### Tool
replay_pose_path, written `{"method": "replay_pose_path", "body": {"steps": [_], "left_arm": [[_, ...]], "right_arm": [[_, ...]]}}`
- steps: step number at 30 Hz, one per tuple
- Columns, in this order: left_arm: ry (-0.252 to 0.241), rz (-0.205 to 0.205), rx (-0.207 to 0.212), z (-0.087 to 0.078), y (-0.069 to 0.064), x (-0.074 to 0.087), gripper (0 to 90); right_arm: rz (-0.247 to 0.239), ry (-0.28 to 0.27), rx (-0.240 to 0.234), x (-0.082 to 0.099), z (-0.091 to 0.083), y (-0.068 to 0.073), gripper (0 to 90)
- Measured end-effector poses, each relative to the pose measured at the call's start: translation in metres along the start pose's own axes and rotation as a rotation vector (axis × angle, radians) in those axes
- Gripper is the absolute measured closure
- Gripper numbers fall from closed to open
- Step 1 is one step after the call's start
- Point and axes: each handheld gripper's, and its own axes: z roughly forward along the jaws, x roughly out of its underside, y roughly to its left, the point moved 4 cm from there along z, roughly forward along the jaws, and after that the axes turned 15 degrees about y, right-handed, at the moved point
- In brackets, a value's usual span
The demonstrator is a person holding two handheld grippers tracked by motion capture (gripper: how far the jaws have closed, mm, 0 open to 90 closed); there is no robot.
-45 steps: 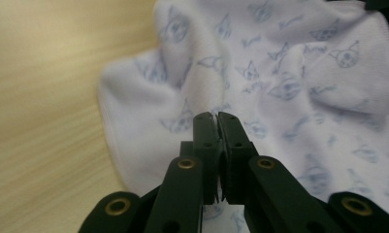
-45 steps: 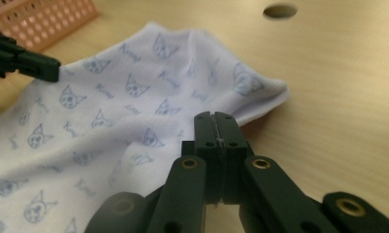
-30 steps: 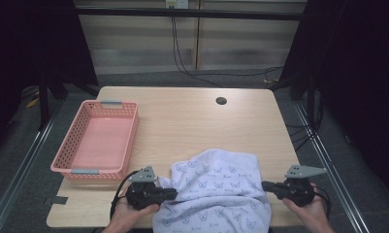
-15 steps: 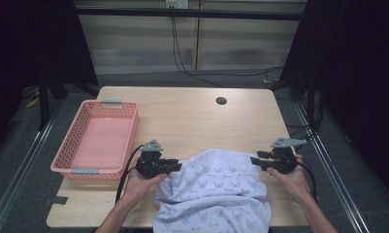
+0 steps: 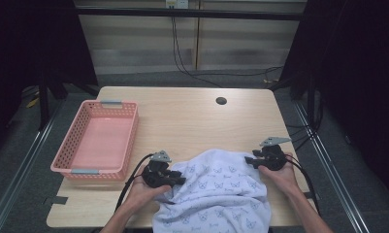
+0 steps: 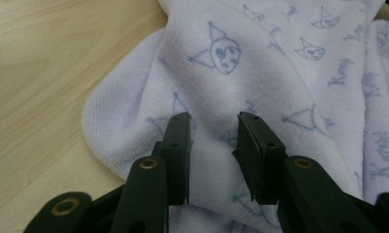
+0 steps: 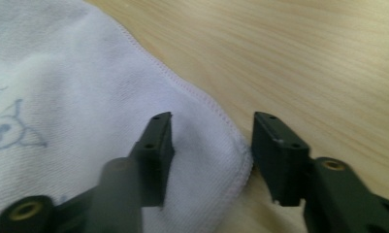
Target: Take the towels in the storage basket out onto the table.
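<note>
A pale wooden table [image 5: 182, 121] is standing on grey floor [image 5: 17, 165], dark curtains [image 5: 32, 43] hanging at both sides, cables [image 5: 182, 53] trailing behind.

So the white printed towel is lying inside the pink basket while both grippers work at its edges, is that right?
Not quite. The towel lies on the table, to the right of the pink basket, which holds nothing; the high view shows this. The left gripper and right gripper are indeed at its edges.
</note>
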Motion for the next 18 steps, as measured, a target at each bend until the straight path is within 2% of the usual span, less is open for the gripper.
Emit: {"method": "replay_pose_path", "body": {"steps": [1, 2, 3, 5, 6, 8, 10, 11, 15, 16, 18], "left_arm": [[0.003, 0.001, -0.003, 0.0, 0.0, 0.0, 65.5], [0.005, 0.001, -0.005, 0.0, 0.0, 0.0, 64.5], [0.004, 0.002, -0.007, 0.0, -0.001, 0.0, 63.9], [-0.001, 0.003, -0.009, -0.001, -0.002, 0.0, 62.5], [-0.009, -0.003, -0.008, -0.002, -0.002, 0.001, 61.3], [-0.011, -0.007, -0.001, -0.003, -0.001, 0.002, 60.3], [-0.011, -0.01, -0.001, -0.002, -0.001, 0.002, 60.5], [-0.005, -0.007, -0.001, -0.002, -0.003, 0.002, 60.5], [0.018, 0.002, 0.005, -0.001, -0.009, 0.003, 60.8], [0.023, 0.013, 0.017, -0.001, -0.01, 0.002, 60.4], [0.014, 0.021, 0.028, -0.003, -0.01, -0.001, 57.5]], "right_arm": [[-0.009, 0.003, -0.028, 0.0, -0.001, 0.002, 74.9], [-0.006, 0.014, -0.027, 0.001, -0.002, 0.004, 83.0], [-0.013, 0.015, -0.049, 0.002, -0.003, 0.004, 84.8], [-0.001, 0.006, -0.043, 0.004, -0.015, 0.005, 85.9], [-0.003, -0.029, -0.047, 0.004, -0.024, 0.005, 86.0], [0.025, -0.106, -0.075, 0.01, -0.05, 0.005, 86.1], [0.028, -0.123, -0.052, 0.019, -0.065, 0.006, 86.1], [0.032, -0.127, -0.058, 0.024, -0.068, 0.006, 86.1], [0.04, -0.094, -0.045, 0.05, -0.076, 0.009, 86.0], [0.051, -0.084, -0.049, 0.057, -0.077, 0.009, 86.0], [0.059, -0.062, -0.054, 0.067, -0.074, 0.008, 85.8]]}}
